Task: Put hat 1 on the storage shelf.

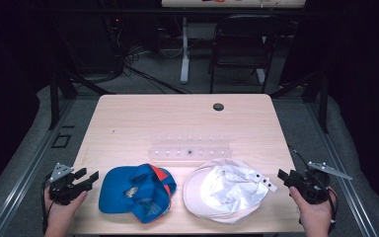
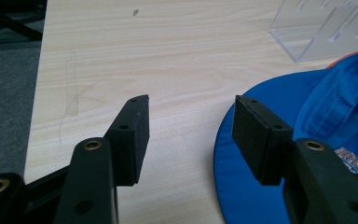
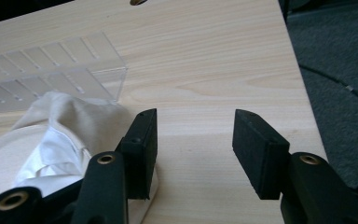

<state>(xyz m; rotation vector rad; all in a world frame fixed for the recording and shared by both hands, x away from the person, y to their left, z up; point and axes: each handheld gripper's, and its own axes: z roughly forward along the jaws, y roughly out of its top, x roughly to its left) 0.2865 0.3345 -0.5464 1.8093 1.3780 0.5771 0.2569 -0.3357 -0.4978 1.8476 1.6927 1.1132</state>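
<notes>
1. The left hand-held gripper hovers at the near left edge of the surface, jaws spread wide with nothing between them. It points at the blue cap, just beside its brim.
2. The blue cap lies upside down at near left, with the orange trim showing at its crown. In the left gripper view its brim passes under the right jaw. The risk, as I judge it, is that a close from here pinches only the thin brim edge, so the cap swings or slips out.
3. A clear acrylic rack stands just beyond both caps; dragging either cap away from the person could knock it.
4. The white cap rests upside down at near right, crumpled, its strap trailing towards the right.
5. The right hand-held gripper is likewise wide open and empty, near that strap. Grabbing loose fabric alone would probably let the cap sag and fold.
</notes>
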